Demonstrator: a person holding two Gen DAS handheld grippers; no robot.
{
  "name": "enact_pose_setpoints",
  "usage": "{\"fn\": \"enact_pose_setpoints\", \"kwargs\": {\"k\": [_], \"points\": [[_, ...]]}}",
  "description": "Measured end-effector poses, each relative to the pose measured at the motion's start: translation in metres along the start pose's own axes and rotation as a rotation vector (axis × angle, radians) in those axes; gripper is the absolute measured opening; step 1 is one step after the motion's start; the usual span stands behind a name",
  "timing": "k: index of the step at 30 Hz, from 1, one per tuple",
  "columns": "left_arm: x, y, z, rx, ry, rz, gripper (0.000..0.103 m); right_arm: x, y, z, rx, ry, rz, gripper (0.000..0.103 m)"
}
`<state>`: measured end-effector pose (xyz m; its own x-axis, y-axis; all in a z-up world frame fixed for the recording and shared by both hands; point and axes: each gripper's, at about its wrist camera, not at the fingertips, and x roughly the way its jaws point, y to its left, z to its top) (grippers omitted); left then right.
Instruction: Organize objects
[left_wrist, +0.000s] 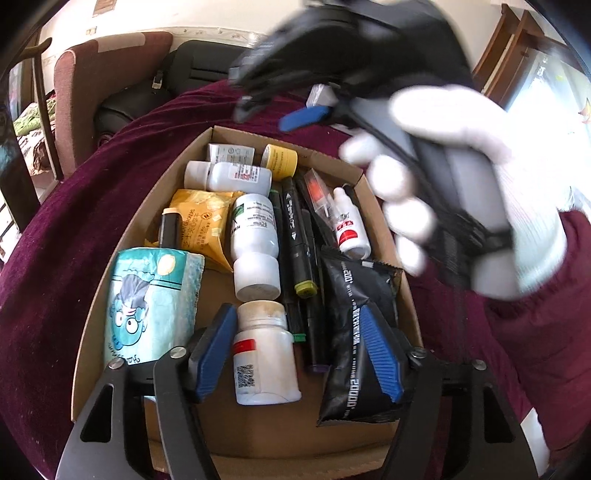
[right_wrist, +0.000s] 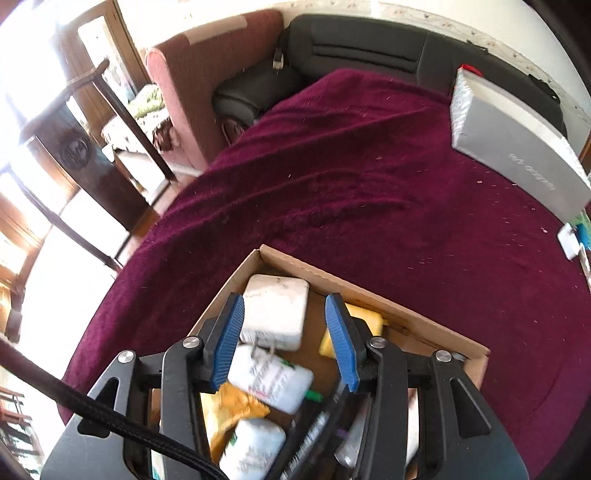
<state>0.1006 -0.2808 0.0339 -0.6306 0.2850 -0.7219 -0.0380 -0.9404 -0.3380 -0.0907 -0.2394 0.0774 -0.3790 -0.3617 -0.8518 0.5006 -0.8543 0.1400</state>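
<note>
From where I am standing, the open brown cardboard box (left_wrist: 380, 221) on the dark red velvet cloth (left_wrist: 55, 258) is the landmark for everything here.

Nearest, at the near end of this box, the left gripper (left_wrist: 299, 354) is pointing down into it. Its blue ribbed pads are standing apart on both sides of a white plastic pill bottle with a red label (left_wrist: 264, 360), and I am seeing a gap on each side, so the jaws are fairly wide and are not pressing on the bottle. The bottle is lying on the box floor, with its cap pointing to the far end. I am judging that this bottle is set in its place. To do the step well, the person should lift the gripper straight up, so that the right pad is not dragging the black foil sachet (left_wrist: 354, 332) that is lying just beside the bottle and under this pad.

A little farther inside the box, a second white bottle (left_wrist: 255, 240), some black marker pens (left_wrist: 299, 236) and a teal printed packet (left_wrist: 147, 295) are lying side by side. At the far end, a yellow round container (left_wrist: 279, 159) is resting.

Over the right far side of the box, the right gripper (left_wrist: 266, 96) is hanging in a white-gloved hand (left_wrist: 480, 192). Its jaws are partly open and holding nothing, as its own camera is showing (right_wrist: 286, 339).

Well beyond the box, a grey flat case (right_wrist: 517, 155) is lying on the cloth, perhaps waiting for sorting.
</note>
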Motion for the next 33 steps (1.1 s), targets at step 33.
{"fn": "enact_pose_setpoints", "kwargs": {"k": [33], "points": [[-0.064, -0.074, -0.004, 0.107, -0.296, 0.460, 0.077, -0.128, -0.061, -0.197, 0.115, -0.330, -0.115, 0.069]]}}
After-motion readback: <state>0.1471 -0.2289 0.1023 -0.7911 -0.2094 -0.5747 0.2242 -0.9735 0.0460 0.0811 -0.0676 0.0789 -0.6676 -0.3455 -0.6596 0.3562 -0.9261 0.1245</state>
